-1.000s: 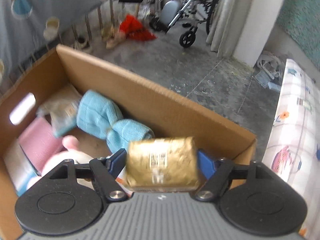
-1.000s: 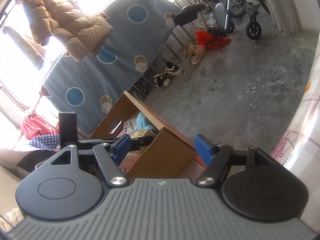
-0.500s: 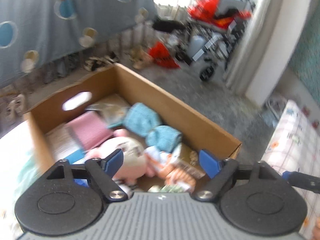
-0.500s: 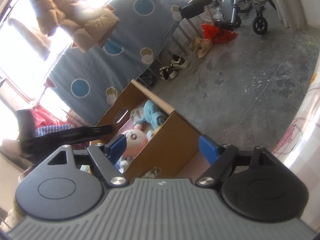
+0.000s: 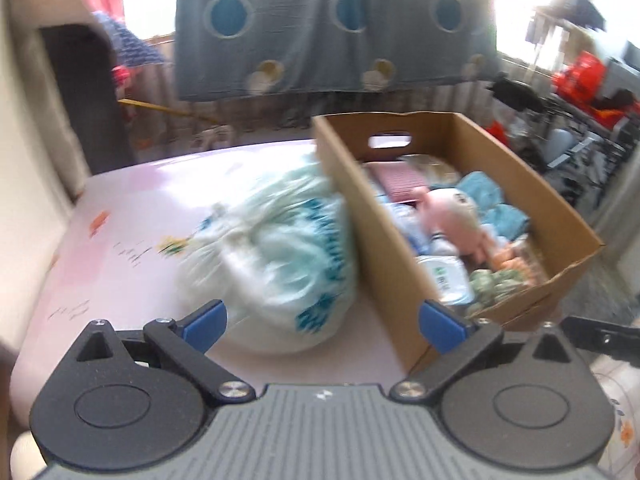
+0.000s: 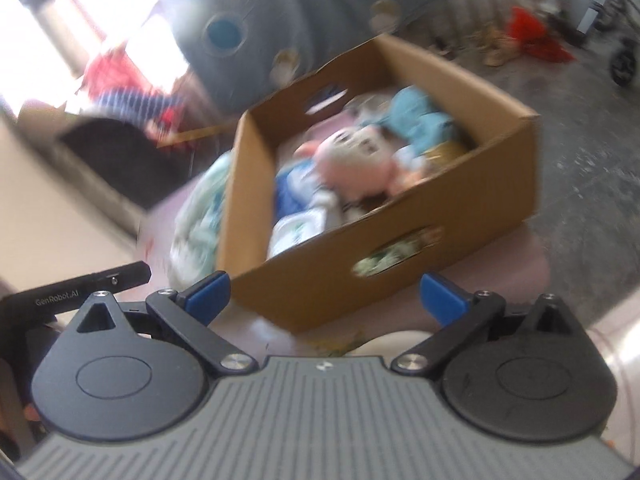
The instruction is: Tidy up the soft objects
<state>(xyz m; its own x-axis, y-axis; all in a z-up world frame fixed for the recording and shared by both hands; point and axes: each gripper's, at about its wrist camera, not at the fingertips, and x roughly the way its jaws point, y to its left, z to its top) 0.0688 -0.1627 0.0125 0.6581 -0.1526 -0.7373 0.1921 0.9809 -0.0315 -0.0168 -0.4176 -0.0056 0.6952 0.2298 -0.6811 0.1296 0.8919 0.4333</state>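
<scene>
A cardboard box (image 5: 372,216) (image 6: 504,168) stands on a pale pink table (image 5: 132,216). It holds several soft things, among them a pink plush toy (image 5: 452,208) (image 6: 356,160), blue towels (image 5: 484,192) (image 6: 416,116) and a white packet (image 5: 444,276). A white and pale blue plastic bag (image 5: 288,256) (image 6: 200,216) lies on the table against the box's left wall. My left gripper (image 5: 322,322) hangs just in front of the bag, its jaws opening with nothing between them. My right gripper (image 6: 324,296) faces the box's near wall, jaws opening and empty too.
A blue cloth with round dots (image 5: 320,28) hangs behind the table. A wheelchair and red bags (image 5: 580,76) stand on the grey floor to the right. A dark opening (image 5: 80,96) lies at the back left. The other gripper's black arm (image 6: 80,288) shows at left.
The gold packet held in my left gripper a second ago is gone from it, and the jaws stand wider. Both grippers have swung left, bringing the bag and table into view.
</scene>
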